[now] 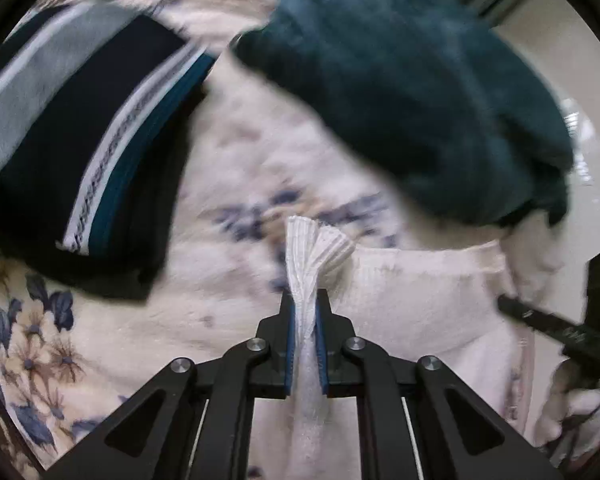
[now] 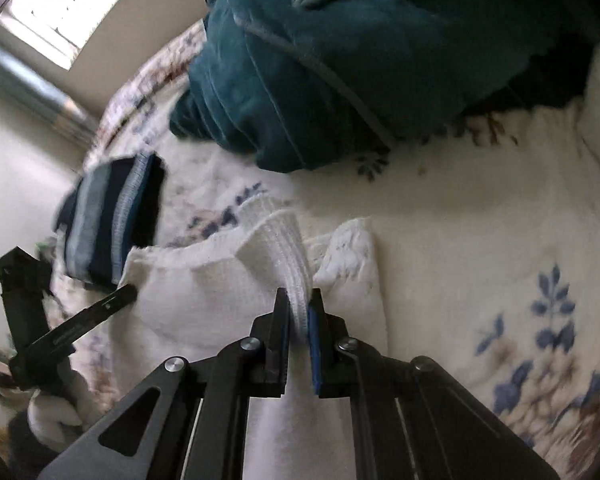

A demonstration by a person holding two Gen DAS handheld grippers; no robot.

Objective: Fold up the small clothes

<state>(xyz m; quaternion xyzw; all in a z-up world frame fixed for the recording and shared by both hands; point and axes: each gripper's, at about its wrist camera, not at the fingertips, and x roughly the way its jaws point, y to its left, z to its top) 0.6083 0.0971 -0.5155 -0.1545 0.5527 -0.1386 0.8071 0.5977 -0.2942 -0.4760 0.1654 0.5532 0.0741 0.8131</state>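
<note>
The white ribbed garment (image 1: pixel 412 296) lies on a bed covered by a cream bedspread with blue flowers (image 1: pixel 228 184), and it serves as the landmark here. The left gripper (image 1: pixel 304 304) has its fingers (image 1: pixel 290 340) clamped on a bunched edge of this garment, the ribbed cloth fanning out above the fingertips. The right gripper (image 2: pixel 299 304) has its fingers (image 2: pixel 314 332) pinched on another gathered strip of the same garment (image 2: pixel 204 292), which rises in a ridge from the flat part. In the left wrist view, the right gripper (image 1: pixel 540 316) shows at the garment's right edge; in the right wrist view, the left gripper (image 2: pixel 88 312) shows at its left edge.

Beyond the garment's left side rests a folded dark striped garment (image 1: pixel 84 140), near but apart from it. Beyond its far side, well apart, sits a bulky teal blanket (image 1: pixel 420 92). A bright window (image 2: pixel 60 4) stands behind the striped garment in the right wrist view.
</note>
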